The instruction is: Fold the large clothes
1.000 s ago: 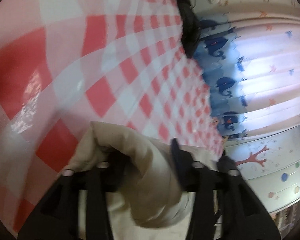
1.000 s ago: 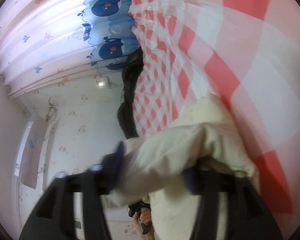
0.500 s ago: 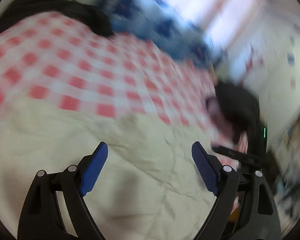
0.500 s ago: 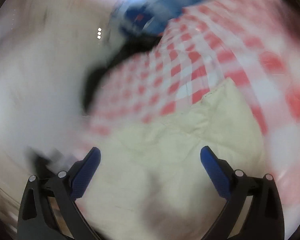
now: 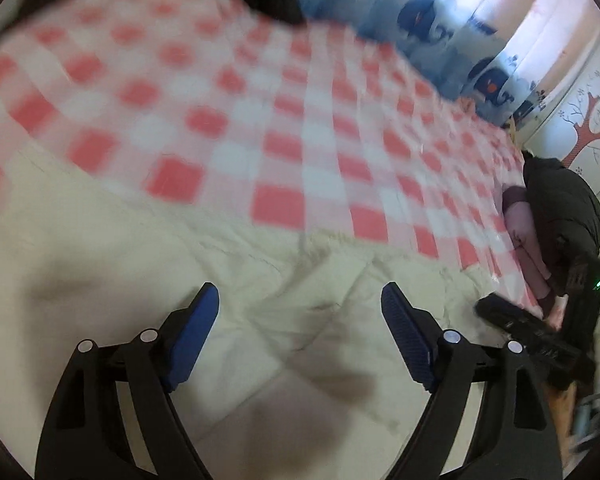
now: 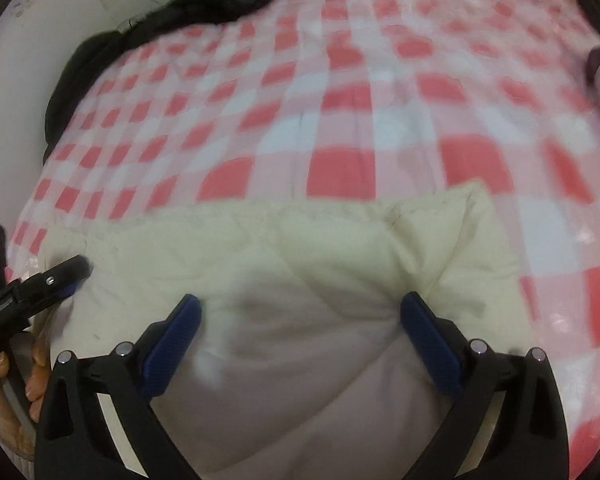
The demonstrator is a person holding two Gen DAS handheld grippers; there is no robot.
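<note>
- Right now both tools are off the cloth: left gripper (image 5: 300,308) has its jaws spread wide with nothing pinched, only the garment lying under the gap.
- Right gripper (image 6: 300,316) same story: jaws spread, blue pads clear of the fabric, nothing between them but the cloth below.
- Task item: cream padded garment (image 6: 300,264), quilted, looks like a puffy coat or similar. It lies flat on the pink checked bedcover (image 6: 340,128), at the near edge, directly under both tools.
- Its far edge runs roughly straight across the checks, with one corner sticking up on the right of the right-wrist view. Reads to me as a fold just laid down and let go, but that's a judgement.
- Left wrist view shows a seam or crease in the cream fabric (image 5: 260,264) running between the jaws; surface is lumpy, not smoothed.
- Done so far, my guess: at least one fold is in. Can't see the near side of the garment, so can't tell how many layers or whether sleeves are tucked.
- Left to do, likely: regrip an edge, another fold to shrink the bundle, then flatten.
- Other stuff: dark clothes (image 6: 100,52) piled at the far left bed edge, more dark clothing (image 5: 560,208) on the right, well apart from the cream piece.
- Both views are motion-blurred, so fine detail is unreliable.
</note>
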